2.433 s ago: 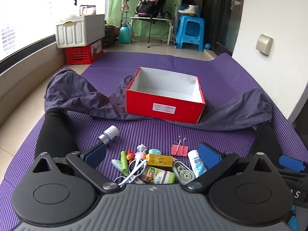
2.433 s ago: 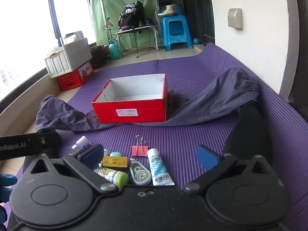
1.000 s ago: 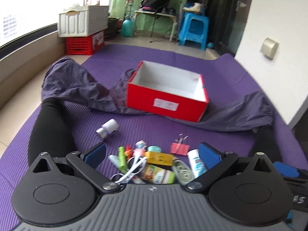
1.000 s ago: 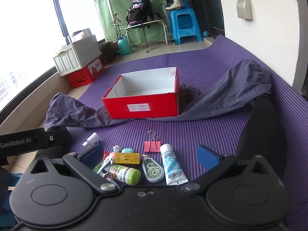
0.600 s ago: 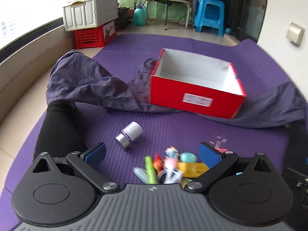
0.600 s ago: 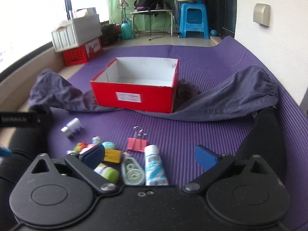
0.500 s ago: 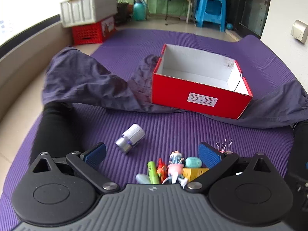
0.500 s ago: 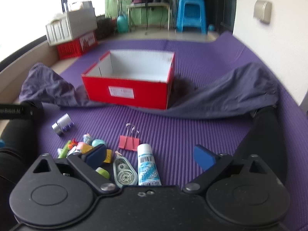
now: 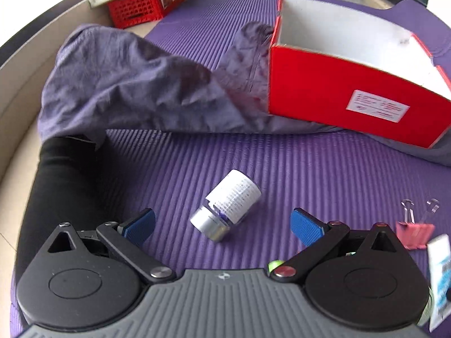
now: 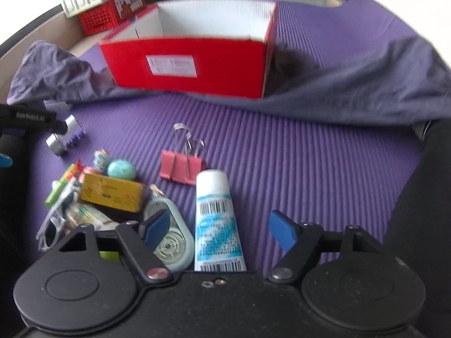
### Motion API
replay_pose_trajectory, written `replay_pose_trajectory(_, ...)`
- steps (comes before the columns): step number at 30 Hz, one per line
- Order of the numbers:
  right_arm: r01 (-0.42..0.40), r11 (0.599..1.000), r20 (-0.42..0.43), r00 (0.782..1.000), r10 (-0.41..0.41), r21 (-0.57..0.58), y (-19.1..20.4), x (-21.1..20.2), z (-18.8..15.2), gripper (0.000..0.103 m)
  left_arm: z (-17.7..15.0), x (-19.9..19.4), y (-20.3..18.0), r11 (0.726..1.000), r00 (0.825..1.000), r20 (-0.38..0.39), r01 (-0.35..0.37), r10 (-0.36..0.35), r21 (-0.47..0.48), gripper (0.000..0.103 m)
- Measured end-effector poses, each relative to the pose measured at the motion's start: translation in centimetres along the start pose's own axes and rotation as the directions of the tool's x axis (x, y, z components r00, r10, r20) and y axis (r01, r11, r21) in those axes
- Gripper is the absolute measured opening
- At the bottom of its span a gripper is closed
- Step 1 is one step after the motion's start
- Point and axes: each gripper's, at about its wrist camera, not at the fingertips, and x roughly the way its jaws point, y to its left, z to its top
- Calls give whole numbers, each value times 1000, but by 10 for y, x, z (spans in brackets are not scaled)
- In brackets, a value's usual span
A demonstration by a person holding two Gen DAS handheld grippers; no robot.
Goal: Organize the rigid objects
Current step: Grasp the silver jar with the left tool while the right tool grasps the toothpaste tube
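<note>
Moved down closer to mat point(image 9: 324, 169). Left hand-held gripper point(image 9: 222, 225) wide open around bottle point(image 9: 225, 211), holding nothing. Right hand-held gripper point(image 10: 218, 229) closing around tube point(image 10: 215, 219), not touching.

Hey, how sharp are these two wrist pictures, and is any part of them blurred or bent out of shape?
Left wrist view: the small bottle is fairly sharp, the tube at the right edge is smeared, and the red box bows with the fisheye. Right wrist view: softer all over, the label on the red box is unreadable, and the yellow box and the binder clip are blurred.
</note>
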Motion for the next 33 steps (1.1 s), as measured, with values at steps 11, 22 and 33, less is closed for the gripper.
replay_pose_trajectory(11, -42, 999, -71, 997, 44, 34, -6, 25, -1, 63, 12, 50, 10, 998, 994, -106, 24, -30, -57, 103)
replay_pose_trajectory(22, -72, 995, -74, 994, 78, 73, -9, 35, 0, 57, 9, 65, 16, 994, 991, -117, 51, -62, -94, 102)
replay_pose_trajectory(33, -16, 997, -61, 998, 20, 72, -10, 41, -2, 50, 11, 58, 8, 996, 995, -81, 60, -65, -62, 74)
